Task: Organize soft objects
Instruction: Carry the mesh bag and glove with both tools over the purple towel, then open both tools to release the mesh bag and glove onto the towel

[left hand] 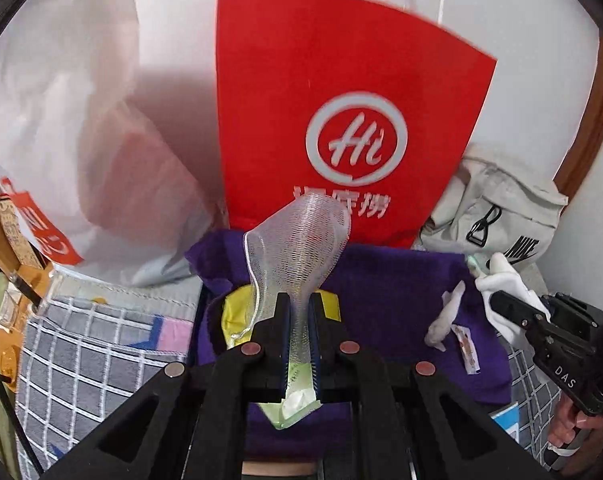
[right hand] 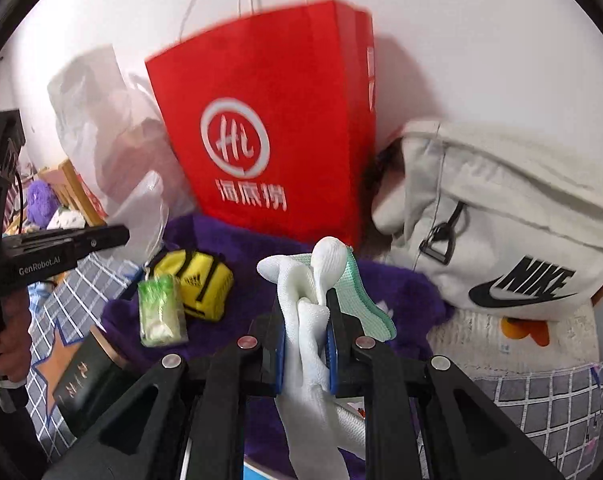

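Note:
My left gripper (left hand: 299,308) is shut on a clear mesh-patterned plastic packet (left hand: 301,240) that sticks up above a purple cloth (left hand: 389,292). My right gripper (right hand: 307,312) is shut on a white glove (right hand: 305,320) with a mint green cuff (right hand: 361,300), held above the same purple cloth (right hand: 221,236). The right gripper also shows in the left wrist view (left hand: 513,308) at the right, with the glove (left hand: 505,276). The left gripper body shows in the right wrist view (right hand: 61,248) at the left; its jaws are out of frame. A small yellow bag (right hand: 201,284) and a green packet (right hand: 159,312) lie on the cloth.
A red paper bag (left hand: 341,120) stands against the white wall behind the cloth. A beige Nike bag (right hand: 501,220) lies to its right. A translucent plastic bag (left hand: 81,140) stands to its left. A grey checked bedsheet (left hand: 93,352) lies underneath. A dark box (right hand: 85,380) sits at the lower left.

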The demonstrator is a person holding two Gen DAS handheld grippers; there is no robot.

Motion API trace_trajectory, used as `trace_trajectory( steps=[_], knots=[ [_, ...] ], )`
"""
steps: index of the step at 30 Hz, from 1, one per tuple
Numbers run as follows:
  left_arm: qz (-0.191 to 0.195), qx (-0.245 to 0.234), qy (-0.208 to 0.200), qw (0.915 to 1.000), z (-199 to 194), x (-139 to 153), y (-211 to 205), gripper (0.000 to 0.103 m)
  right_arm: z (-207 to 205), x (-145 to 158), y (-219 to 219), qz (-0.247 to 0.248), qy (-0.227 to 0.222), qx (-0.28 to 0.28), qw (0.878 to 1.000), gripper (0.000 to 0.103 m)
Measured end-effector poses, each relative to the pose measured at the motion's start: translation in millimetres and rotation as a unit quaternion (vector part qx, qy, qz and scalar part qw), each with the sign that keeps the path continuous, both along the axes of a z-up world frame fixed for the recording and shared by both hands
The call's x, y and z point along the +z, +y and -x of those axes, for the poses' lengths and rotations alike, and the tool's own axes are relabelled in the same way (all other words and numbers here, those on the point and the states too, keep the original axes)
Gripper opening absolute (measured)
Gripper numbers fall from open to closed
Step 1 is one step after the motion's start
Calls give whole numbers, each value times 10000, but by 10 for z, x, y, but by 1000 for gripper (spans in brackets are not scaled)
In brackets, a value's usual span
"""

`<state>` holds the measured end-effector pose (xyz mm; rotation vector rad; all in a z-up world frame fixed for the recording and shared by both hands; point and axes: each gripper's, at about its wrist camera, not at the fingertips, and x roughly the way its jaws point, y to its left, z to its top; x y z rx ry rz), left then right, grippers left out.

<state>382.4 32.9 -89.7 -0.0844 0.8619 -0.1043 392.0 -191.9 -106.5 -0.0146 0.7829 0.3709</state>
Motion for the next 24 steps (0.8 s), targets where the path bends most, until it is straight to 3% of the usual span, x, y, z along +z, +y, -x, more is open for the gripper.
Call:
trace_trajectory(
  steps=[9,24],
  knots=[
    [-13,-247,592,9979,-163,-414,-157,9,-162,-295,22,224,337,1,9992,16],
    [5,-392,996,9943,-295,-660,-286,9,-292,-631,128,457,862,116,9952,16]
  ],
)
